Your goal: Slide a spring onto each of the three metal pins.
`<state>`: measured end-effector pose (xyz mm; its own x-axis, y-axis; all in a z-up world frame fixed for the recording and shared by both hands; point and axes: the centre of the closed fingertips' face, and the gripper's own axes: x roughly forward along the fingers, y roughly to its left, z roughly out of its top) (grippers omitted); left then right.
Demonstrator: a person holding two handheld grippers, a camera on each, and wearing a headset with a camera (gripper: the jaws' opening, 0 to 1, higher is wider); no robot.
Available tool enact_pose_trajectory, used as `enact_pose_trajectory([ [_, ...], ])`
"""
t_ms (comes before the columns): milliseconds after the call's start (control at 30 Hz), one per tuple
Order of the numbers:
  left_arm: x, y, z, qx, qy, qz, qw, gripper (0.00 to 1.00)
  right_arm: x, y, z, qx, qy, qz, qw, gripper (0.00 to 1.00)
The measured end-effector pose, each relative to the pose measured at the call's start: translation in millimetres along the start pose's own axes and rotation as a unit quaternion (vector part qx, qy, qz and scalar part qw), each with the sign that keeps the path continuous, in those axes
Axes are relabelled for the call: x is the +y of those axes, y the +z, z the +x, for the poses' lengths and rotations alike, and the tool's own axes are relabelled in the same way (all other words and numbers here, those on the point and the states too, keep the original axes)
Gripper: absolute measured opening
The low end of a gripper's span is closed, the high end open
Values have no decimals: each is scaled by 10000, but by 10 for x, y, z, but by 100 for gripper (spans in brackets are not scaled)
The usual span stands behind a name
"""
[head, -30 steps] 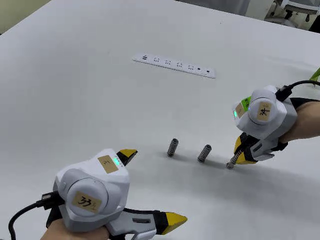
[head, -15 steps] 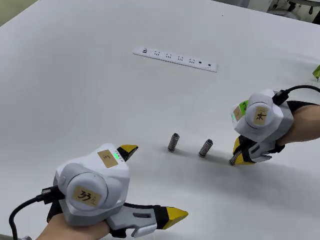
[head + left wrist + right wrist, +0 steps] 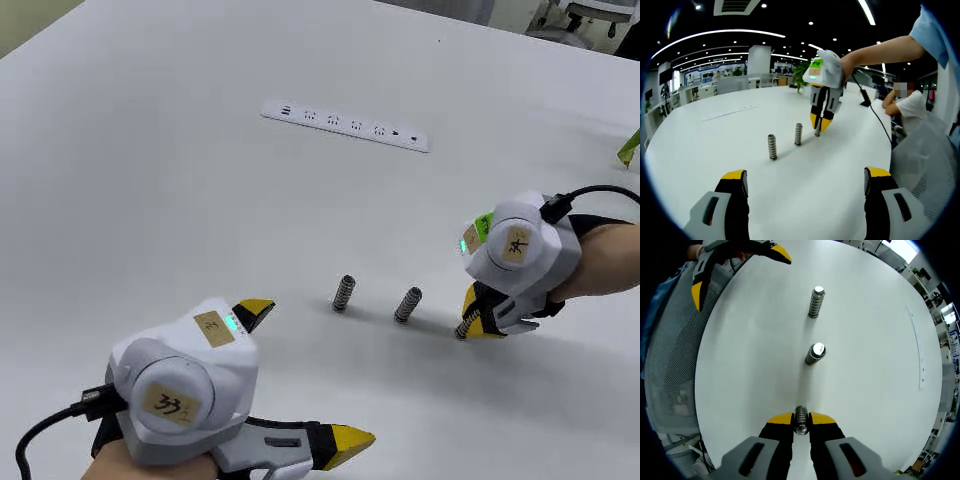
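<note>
The white tabletop [image 3: 150, 180] carries a flat white power strip [image 3: 344, 126] toward its far side. The left tool [image 3: 305, 372] is held at the near side, jaws spread wide with nothing between them. The right tool [image 3: 478, 322], tips down at the tabletop, is clenched on the end spring [image 3: 801, 414], which stands upright between its yellow tips in a row with the middle spring [image 3: 407, 304] and the outer spring [image 3: 343, 293], each upright on a capped metal pin [image 3: 818, 348] and apart from its neighbour.
</note>
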<state>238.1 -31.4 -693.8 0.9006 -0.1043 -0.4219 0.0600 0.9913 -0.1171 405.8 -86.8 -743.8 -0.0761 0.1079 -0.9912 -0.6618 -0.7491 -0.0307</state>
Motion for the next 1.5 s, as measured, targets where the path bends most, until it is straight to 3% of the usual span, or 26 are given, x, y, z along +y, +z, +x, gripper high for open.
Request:
enact_pose_trajectory([
  [67, 1, -1, 1, -6, -5, 0, 10000, 99, 13, -6, 19, 3, 21, -9, 10000, 14],
  [200, -9, 1, 6, -8, -24, -21, 10000, 98, 56, -9, 34, 4, 44, -46, 10000, 25],
  [300, -11, 4, 5, -9, -25, -11, 10000, 99, 51, 14, 36, -159, -5, -45, 9999, 32],
  [433, -24, 7, 7, 3, -31, -24, 10000, 99, 95, 71, 11, -446, -49, 111, 9989, 55],
  [567, -23, 11, 5, -2, -30, -14, 10000, 98, 91, 125, -29, -805, -253, 276, 9961, 88],
  [733, -15, 32, 1, -48, -20, -52, 10000, 99, 113, 131, -91, -1127, -430, 579, 9910, 99],
  [833, -17, 38, 0, -68, -29, -100, 9999, 99, 165, 108, -124, -1343, -528, 862, 9858, 99],
  [900, -16, 34, 3, -70, -47, -183, 9998, 99, 215, 132, -161, -1620, -576, 1216, 9776, 99],
  [933, -14, 33, 3, -69, -48, -194, 9998, 100, 222, 131, -169, -1670, -594, 1268, 9760, 99],
  [967, -5, 30, -1, -74, -38, -228, 9997, 100, 252, 127, -202, -1867, -692, 1455, 9691, 99],
  [1000, -1, 32, -3, -83, -33, -241, 9997, 100, 289, 134, -225, -1963, -732, 1569, 9651, 99],
  [1200, -16, 18, 3, -55, -45, -225, 9997, 100, 453, 23, -293, -2272, -1049, 2020, 9469, 99],
  [1300, -22, -6, 11, 6, -38, -145, 9999, 100, 533, 27, -380, -2577, -1231, 2327, 9297, 99],
  [1333, -21, -10, 12, 16, -34, -139, 9999, 100, 544, 30, -394, -2610, -1264, 2374, 9271, 99],
  [1400, -17, -31, 11, 63, 0, -114, 9999, 100, 594, 52, -461, -2863, -1411, 2621, 9107, 99],
  [1500, 3, -35, 5, 66, 53, -125, 9999, 100, 647, 21, -502, -2988, -1593, 2840, 8970, 99],
])
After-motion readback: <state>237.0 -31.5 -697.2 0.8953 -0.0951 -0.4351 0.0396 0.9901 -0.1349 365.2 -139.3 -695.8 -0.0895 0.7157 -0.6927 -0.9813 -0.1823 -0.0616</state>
